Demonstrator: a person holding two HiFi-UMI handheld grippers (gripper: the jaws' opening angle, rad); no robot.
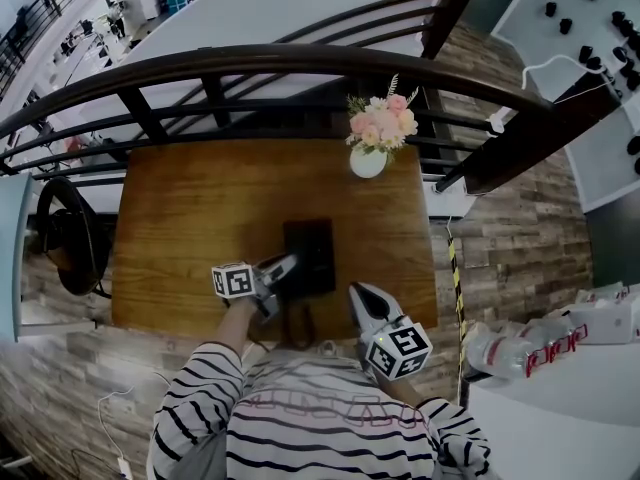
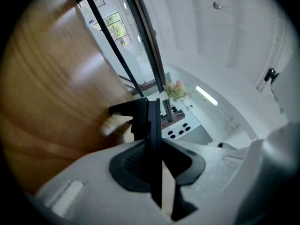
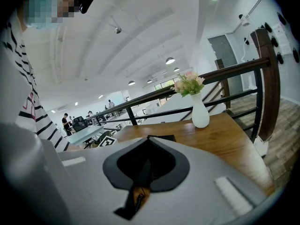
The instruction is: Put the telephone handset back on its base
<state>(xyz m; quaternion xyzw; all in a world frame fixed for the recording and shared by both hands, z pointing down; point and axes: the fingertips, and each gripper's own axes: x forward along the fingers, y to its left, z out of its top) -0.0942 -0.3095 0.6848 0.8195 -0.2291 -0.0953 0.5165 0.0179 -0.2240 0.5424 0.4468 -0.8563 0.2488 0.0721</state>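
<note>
The black telephone base [image 1: 318, 246] lies on the wooden table [image 1: 190, 218], near its front edge. My left gripper [image 1: 284, 269] is at the base's left side, shut on the black handset [image 2: 155, 125]. In the left gripper view the handset shows edge-on as a thin dark slab between the jaws, tilted above the table. My right gripper [image 1: 361, 295] hovers just right of the base, over the table's front edge. Its jaws [image 3: 149, 143] are shut with nothing between them. A corner of the base [image 3: 162, 138] shows just past them.
A white vase of pink flowers [image 1: 368, 158] stands at the table's far right edge. A dark curved railing [image 1: 300, 63] runs behind the table. A white counter with bottles [image 1: 545, 353] is at the right. My striped sleeves are at the front.
</note>
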